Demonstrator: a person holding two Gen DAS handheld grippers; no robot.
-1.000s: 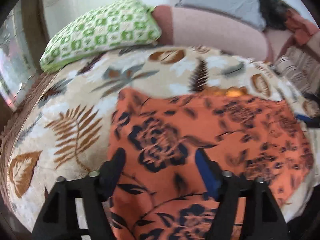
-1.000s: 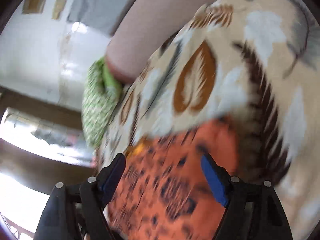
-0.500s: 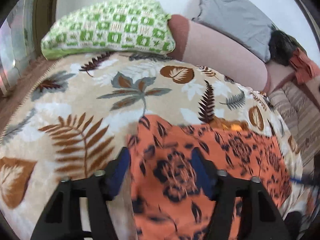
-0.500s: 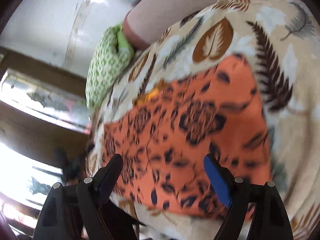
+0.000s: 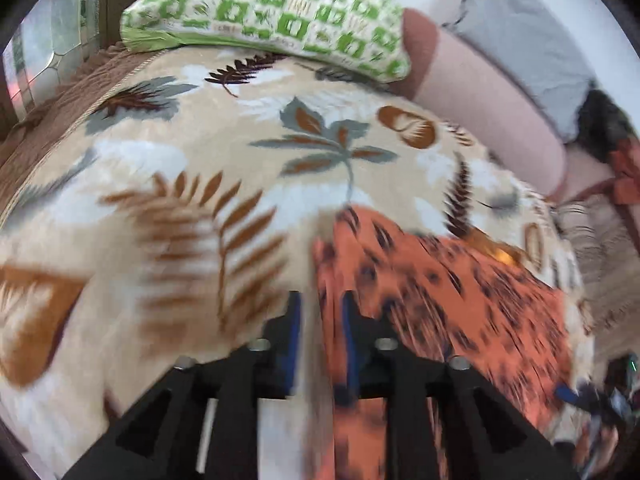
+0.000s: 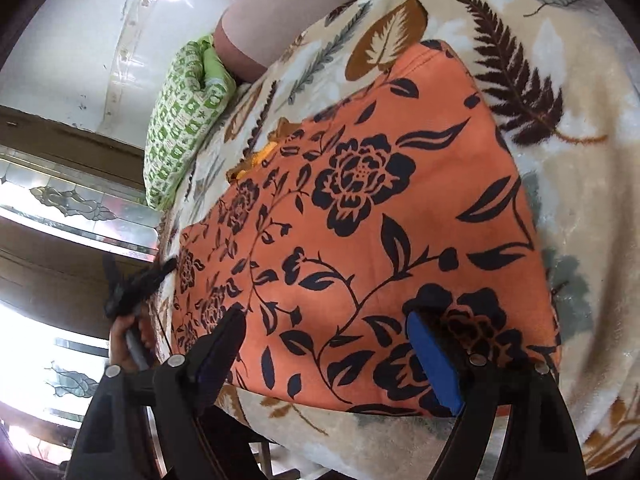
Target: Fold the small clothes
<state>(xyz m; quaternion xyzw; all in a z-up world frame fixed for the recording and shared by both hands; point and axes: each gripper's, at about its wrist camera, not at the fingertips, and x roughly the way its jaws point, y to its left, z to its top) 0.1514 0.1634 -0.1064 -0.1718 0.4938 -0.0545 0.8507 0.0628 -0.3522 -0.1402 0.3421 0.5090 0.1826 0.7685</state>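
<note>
Orange floral garment [image 6: 360,216] lies flat, unfolded — my left tool [image 5: 320,312] pinches its edge; my right tool [image 6: 324,344] hangs spread above it.

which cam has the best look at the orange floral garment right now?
Right wrist. The orange floral garment is sharp there, nearly all in frame, lying flat on the leaf-print blanket, with the open right claw over its near edge. Left wrist shows it motion-blurred and partly cut off by the narrowly gapped left claw at its left edge.

No readable text, labels, brands or numbers anywhere, only leaf and flower patterns
</note>
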